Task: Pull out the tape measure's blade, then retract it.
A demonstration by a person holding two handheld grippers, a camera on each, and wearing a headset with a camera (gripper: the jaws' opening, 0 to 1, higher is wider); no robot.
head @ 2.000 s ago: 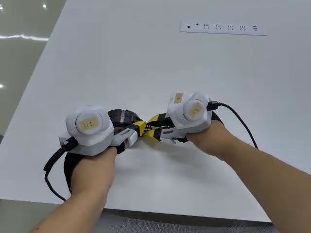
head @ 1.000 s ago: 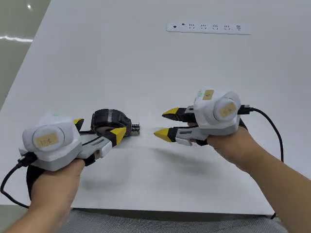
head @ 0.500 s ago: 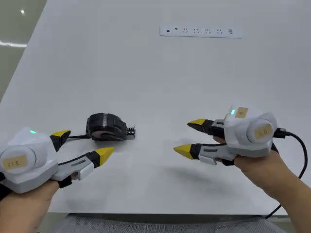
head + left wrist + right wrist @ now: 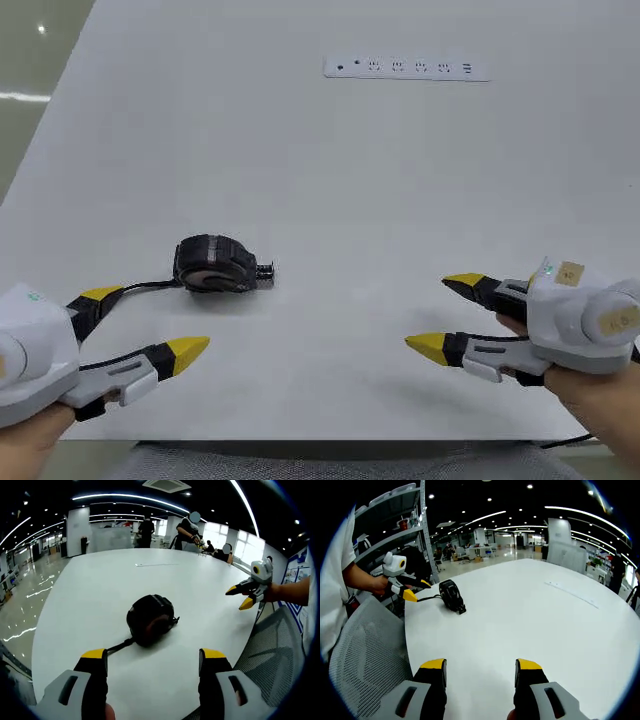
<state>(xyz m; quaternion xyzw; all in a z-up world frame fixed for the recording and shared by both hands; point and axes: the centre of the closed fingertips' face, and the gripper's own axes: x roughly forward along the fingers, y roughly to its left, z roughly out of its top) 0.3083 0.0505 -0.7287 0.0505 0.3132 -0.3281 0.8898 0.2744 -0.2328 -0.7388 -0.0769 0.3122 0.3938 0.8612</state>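
A black tape measure lies on the white table, blade fully inside, its hook end pointing right and a black strap trailing left. It also lies ahead of the jaws in the left gripper view and far off in the right gripper view. My left gripper hovers open at the near left edge, a short way in front of the tape measure, holding nothing. My right gripper stands open at the near right, well apart from it, also holding nothing.
A white power strip lies flat at the far side of the table. The near table edge runs just below both grippers. A grey mesh chair stands by the table. People stand in the background beyond the table.
Both grippers let go of the tape measure and drew apart, the left toward the near left, the right toward the near right. The tape measure now lies alone with its blade retracted.
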